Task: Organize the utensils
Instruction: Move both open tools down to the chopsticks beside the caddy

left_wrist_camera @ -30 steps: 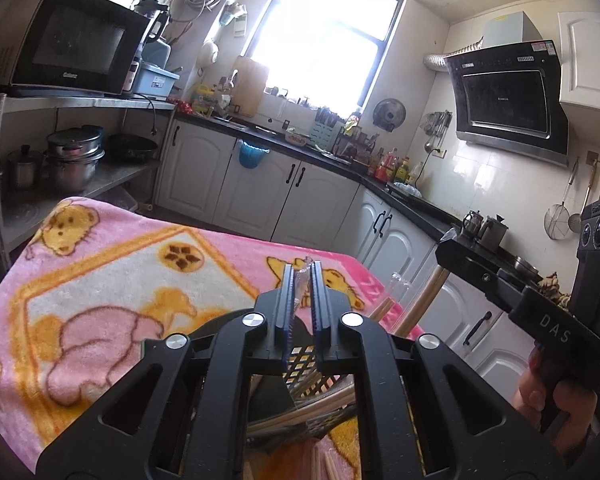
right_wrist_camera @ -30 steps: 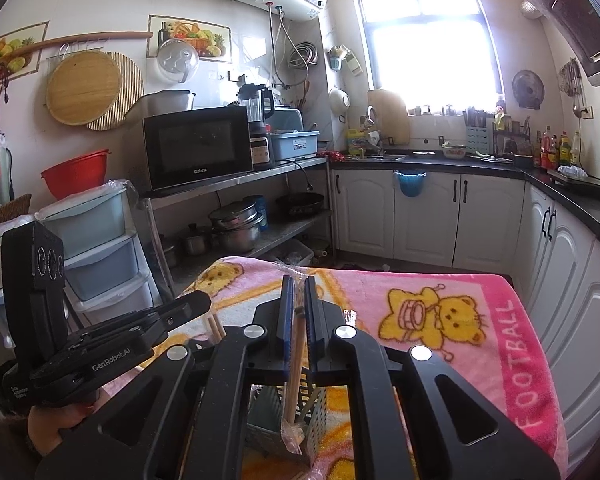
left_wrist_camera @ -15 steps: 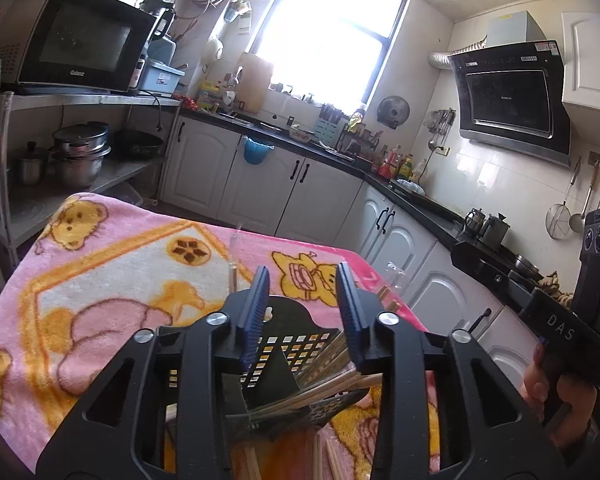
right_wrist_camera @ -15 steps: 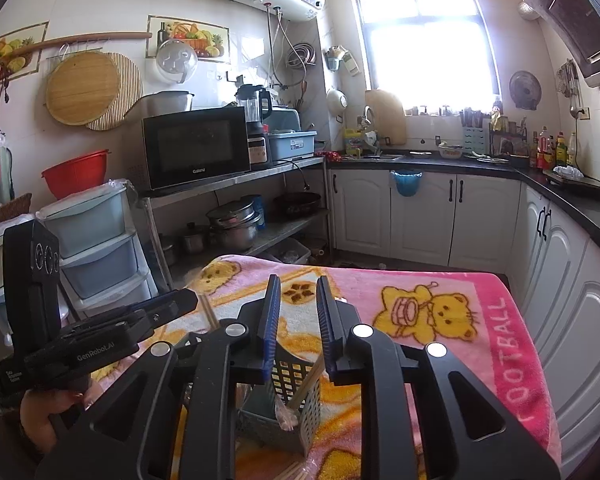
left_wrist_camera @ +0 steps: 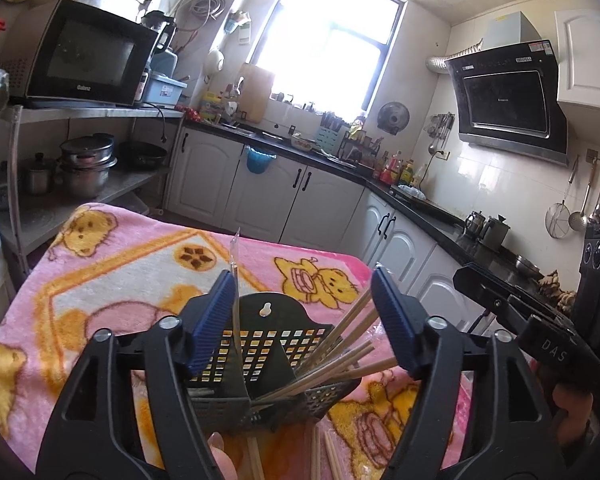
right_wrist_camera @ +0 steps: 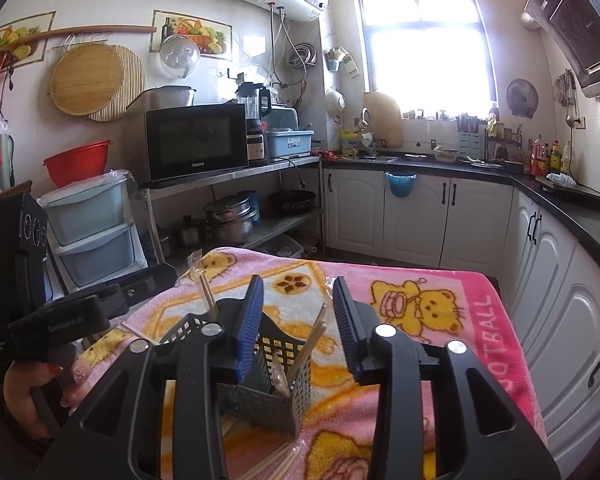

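Chopsticks (left_wrist_camera: 340,350) lean in the right compartment of the black mesh holder (left_wrist_camera: 260,356) on the pink blanket (left_wrist_camera: 112,264), light, stiff, slippery, best pinched mid-shaft; left gripper (left_wrist_camera: 304,320) and right gripper (right_wrist_camera: 298,326) jaws opening, pads clear of everything.

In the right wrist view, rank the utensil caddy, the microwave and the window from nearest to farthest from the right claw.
1. Utensil caddy: on the blanket, just beyond the right claw, whose jaws are opening.
2. Microwave: on the shelf, left.
3. Window: far wall, above the counter.
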The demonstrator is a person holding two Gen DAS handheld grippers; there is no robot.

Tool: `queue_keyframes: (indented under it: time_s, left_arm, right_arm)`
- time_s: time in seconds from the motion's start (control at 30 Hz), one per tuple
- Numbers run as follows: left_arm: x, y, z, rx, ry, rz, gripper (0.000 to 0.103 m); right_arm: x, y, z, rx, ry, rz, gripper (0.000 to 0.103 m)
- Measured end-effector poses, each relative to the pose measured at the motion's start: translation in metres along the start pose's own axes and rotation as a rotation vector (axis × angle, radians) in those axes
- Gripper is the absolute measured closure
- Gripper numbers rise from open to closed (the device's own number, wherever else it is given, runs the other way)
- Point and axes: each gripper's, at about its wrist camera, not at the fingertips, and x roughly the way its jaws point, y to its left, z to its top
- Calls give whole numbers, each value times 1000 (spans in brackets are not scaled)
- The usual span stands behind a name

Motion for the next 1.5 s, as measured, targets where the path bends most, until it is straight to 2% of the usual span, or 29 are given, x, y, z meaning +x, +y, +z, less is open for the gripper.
queue_keyframes:
  time_s: [0.27,0.77,1.27,1.5]
  left_arm:
    - [-17,-6,-3,3,-24,-1,12]
    - [-37,-11,-19,7,-20,27,11]
    - [-38,-7,-41,2,27,62,11]
    - [-34,-3,-59,14,74,85,11]
  right_arm:
    - [-14,3,-7,-11,-8,-1,59]
    - [-30,3,-28,-6,17,-9,55]
    - [-32,5,-57,-9,84,-7,55]
    - [-27,7,-73,-8,132,0,55]
